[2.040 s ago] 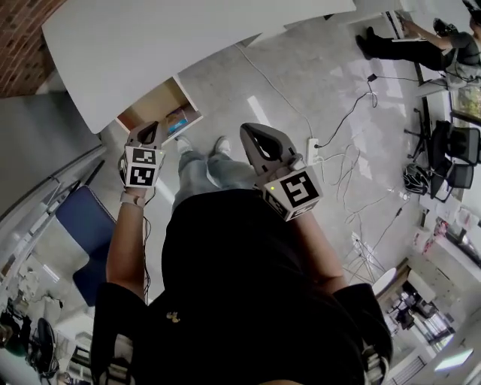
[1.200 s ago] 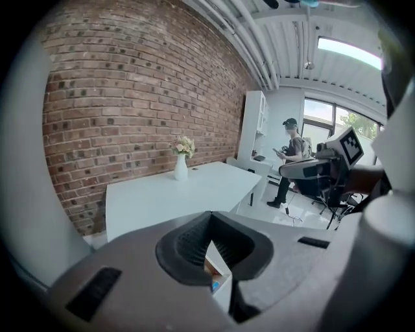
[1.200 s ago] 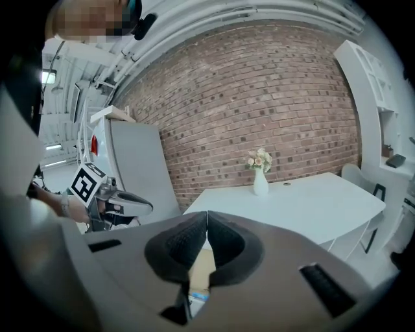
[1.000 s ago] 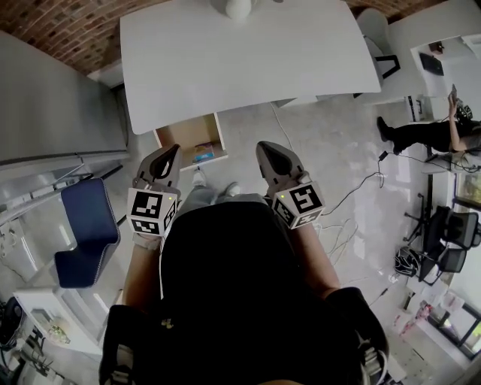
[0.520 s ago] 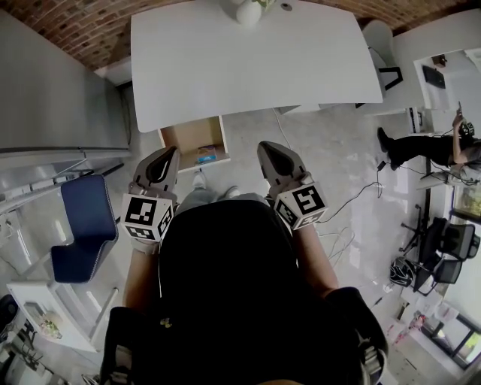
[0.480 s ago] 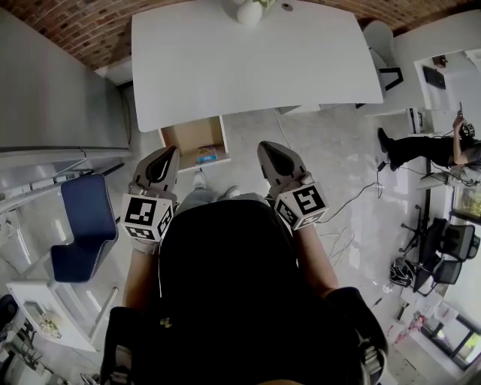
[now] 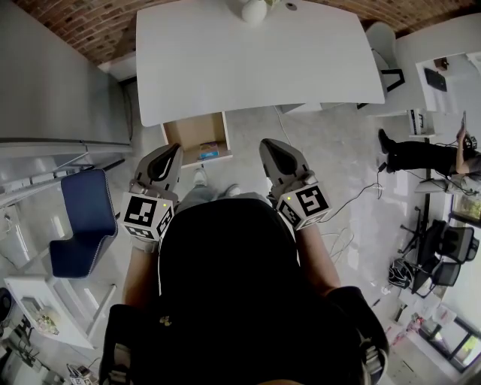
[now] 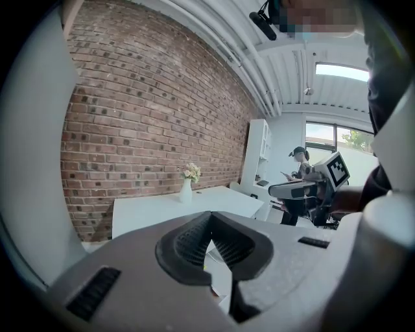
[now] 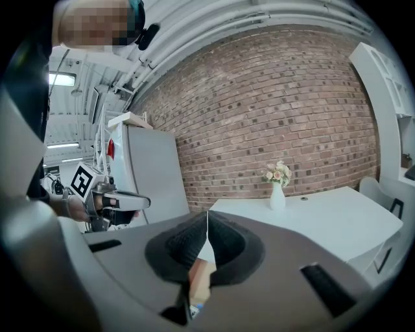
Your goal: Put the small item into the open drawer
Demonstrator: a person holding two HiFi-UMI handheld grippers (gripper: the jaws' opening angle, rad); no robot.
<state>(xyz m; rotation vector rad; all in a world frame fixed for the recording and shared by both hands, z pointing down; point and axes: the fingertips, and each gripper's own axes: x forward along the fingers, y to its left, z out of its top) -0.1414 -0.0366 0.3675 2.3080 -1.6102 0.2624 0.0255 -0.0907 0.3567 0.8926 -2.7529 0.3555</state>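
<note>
A white table (image 7: 255,56) stands ahead. Its wooden drawer (image 7: 194,132) is pulled open under the front edge, and a small blue item (image 7: 210,151) lies in the drawer's near right corner. My left gripper (image 7: 172,150) is shut and empty, held at chest height short of the drawer. My right gripper (image 7: 268,146) is also shut with nothing in it, level with the left. In the left gripper view the gripper (image 8: 210,220) points at the table (image 8: 162,211). In the right gripper view the gripper (image 9: 207,219) faces the table (image 9: 318,220), and the drawer (image 9: 202,275) shows through the gap under the jaws.
A white vase of flowers (image 7: 254,10) and a small dark object (image 7: 290,6) sit at the table's far edge. A grey cabinet (image 7: 52,90) and a blue chair (image 7: 79,222) are on the left. Cables (image 7: 353,199) lie on the floor, and a person (image 7: 421,154) stands at right.
Over two seconds the view has swung round to face the table and drawer squarely. Both grippers have stayed shut and side by side. Little has shifted in the last half second.
</note>
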